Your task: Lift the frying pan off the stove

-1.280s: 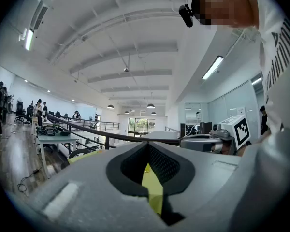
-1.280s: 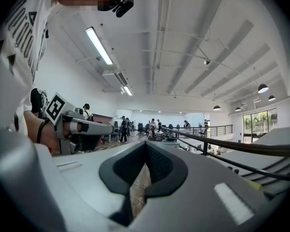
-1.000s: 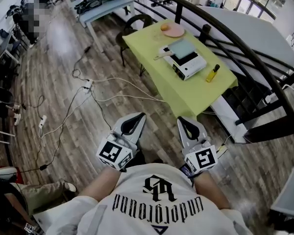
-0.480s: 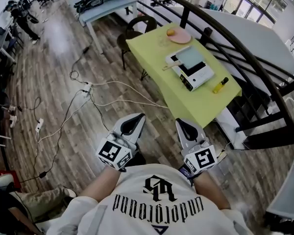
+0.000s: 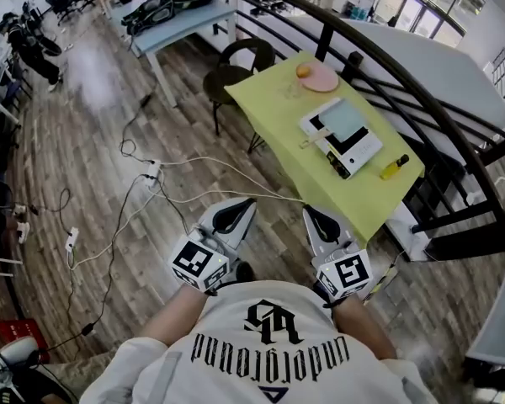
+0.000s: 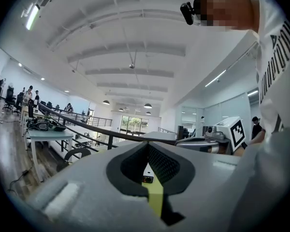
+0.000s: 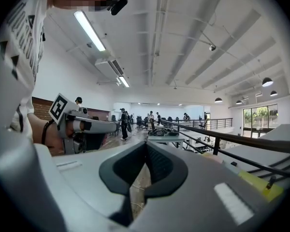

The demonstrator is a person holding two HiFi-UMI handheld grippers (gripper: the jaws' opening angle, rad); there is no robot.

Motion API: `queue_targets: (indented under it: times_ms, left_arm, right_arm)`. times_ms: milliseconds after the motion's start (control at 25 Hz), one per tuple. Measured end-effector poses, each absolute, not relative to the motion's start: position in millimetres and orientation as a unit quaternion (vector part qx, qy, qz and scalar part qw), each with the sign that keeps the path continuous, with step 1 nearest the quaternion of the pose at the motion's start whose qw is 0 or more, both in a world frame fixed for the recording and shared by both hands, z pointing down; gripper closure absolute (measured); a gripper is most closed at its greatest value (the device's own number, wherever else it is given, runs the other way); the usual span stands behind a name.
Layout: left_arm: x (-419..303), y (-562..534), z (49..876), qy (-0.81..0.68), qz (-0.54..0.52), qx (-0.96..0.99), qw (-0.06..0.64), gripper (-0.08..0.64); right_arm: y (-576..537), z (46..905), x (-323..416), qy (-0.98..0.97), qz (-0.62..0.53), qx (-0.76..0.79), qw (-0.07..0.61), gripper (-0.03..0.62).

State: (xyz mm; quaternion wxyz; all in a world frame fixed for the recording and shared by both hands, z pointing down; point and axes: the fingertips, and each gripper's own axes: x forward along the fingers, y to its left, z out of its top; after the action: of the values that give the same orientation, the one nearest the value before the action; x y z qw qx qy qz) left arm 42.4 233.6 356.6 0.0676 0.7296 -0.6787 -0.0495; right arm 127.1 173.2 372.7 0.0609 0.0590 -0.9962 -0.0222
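Note:
A square pale-green frying pan [image 5: 343,119] with a wooden handle [image 5: 313,135] sits on a white stove [image 5: 359,149] on the yellow-green table [image 5: 290,146], well ahead of me. Both grippers are held close to my chest, far short of the table. My left gripper [image 5: 245,202] is shut with nothing in it. My right gripper [image 5: 309,211] is shut and empty too. In the left gripper view the jaws [image 6: 147,144] meet, and a strip of the yellow table shows through the gap. In the right gripper view the jaws [image 7: 146,144] also meet, over wooden floor.
A pink plate [image 5: 322,80] with an orange fruit [image 5: 304,71] and a yellow bottle [image 5: 395,167] share the table. A black chair [image 5: 236,57] stands at its far side. Cables [image 5: 151,175] trail over the floor. A black railing [image 5: 387,66] runs behind the table.
In the head view the table has shifted right and a little nearer. Both grippers keep the same shut pose in front of my chest.

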Motion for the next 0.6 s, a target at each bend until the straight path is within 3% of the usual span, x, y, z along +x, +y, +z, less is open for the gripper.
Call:
queue_targets:
  times_ms: [600]
  left_arm:
    - [-30.1, 201.1, 376.7, -0.664, -0.045, 0.741, 0.087, 0.554]
  right_arm:
    - [139.7, 401.0, 53.4, -0.995, 0.007, 0.066, 0.078, 0.591]
